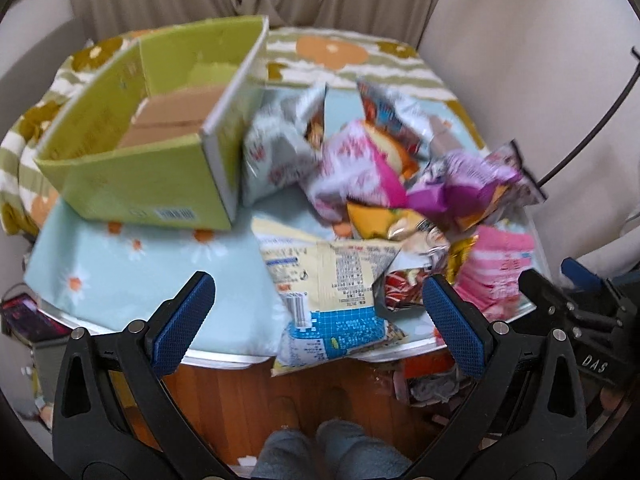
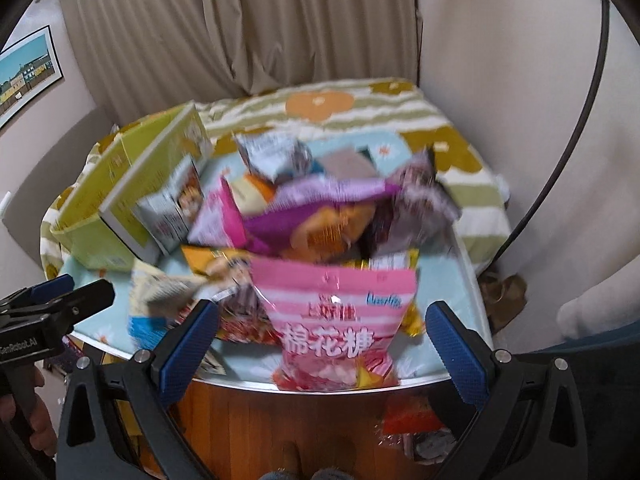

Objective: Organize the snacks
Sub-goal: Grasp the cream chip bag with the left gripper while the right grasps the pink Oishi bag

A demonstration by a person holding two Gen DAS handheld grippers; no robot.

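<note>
Beige pleated curtain (image 2: 248,28) straight ahead, plain pale walls (image 2: 480,60) either side. Framed picture (image 2: 28,72) far left. Wood-toned floor (image 1: 248,396) below, possibly laminate. Bed ahead, striped flowered cover (image 2: 460,136).

Curtain: beige pleated fabric curtain (image 2: 240,28) is seen hanging behind the counter.
Picture: a framed picture of coloured buildings (image 2: 28,72) is hung on the left wall.
Cloth: a pale blue daisy-print cloth (image 1: 132,264) is spread over the counter.
Bedding: green-striped, orange-flowered bedding (image 2: 452,152) is seen beyond.
Floor: wooden boards (image 1: 248,404) are visible below.
</note>
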